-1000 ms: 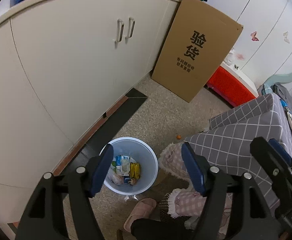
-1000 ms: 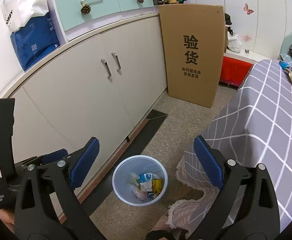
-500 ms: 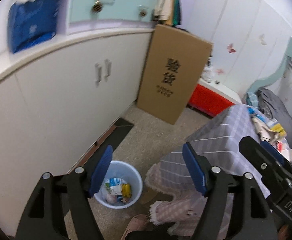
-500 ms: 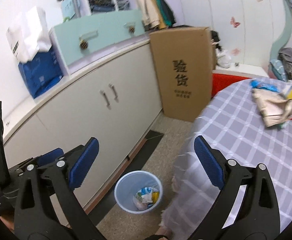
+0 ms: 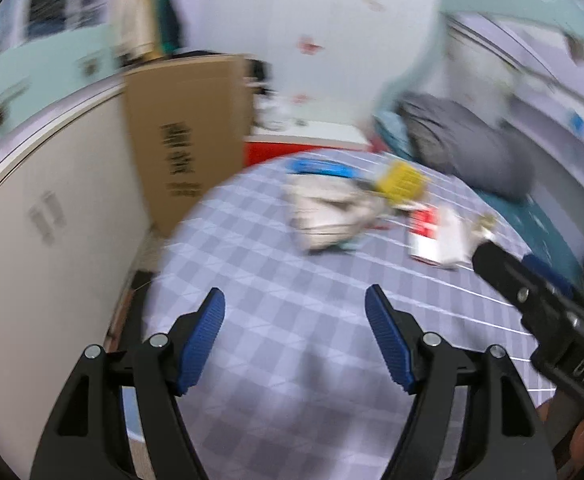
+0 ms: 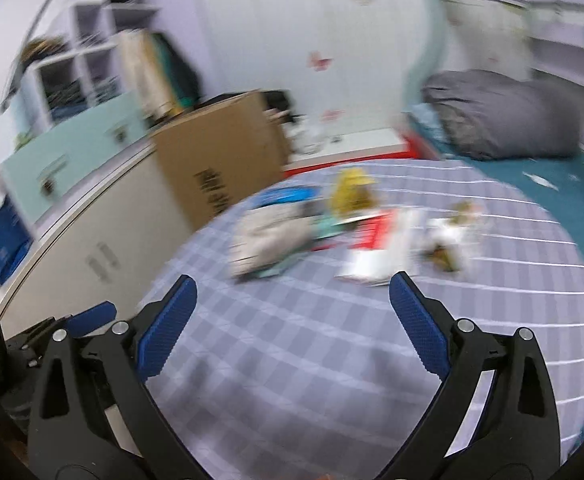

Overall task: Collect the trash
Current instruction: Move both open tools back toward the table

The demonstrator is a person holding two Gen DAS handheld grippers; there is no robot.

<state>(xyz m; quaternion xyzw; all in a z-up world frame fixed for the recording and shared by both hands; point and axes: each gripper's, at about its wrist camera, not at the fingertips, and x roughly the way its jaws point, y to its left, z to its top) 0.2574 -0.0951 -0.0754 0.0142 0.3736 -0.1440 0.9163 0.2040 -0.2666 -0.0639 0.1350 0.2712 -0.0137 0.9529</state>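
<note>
Since the trash (image 6: 275,240) looks light and crinkly | I'm aiming for a wrapper edge | left gripper (image 5: 294,336) and right gripper (image 6: 292,324) both gaping, empty

Your left gripper (image 5: 295,312) and right gripper (image 6: 293,300): matt black plastic arms, ribbed blue rubbery-looking pads (image 5: 203,340), bright metal pivot screws (image 5: 157,340). Under both, the grey-lilac checked cloth bedspread (image 5: 275,280), soft and matt. Trash on it is blurred: crumpled off-white paper bag (image 5: 324,210), glossy-looking yellow wrapper (image 5: 402,180), red-and-white printed paper sheet (image 5: 432,236). Tall brown cardboard box (image 5: 187,136) is plain and matt. Cream cabinet doors (image 5: 51,216) look smooth. Dark grey cloth cushion (image 6: 500,116) is matt.
</note>
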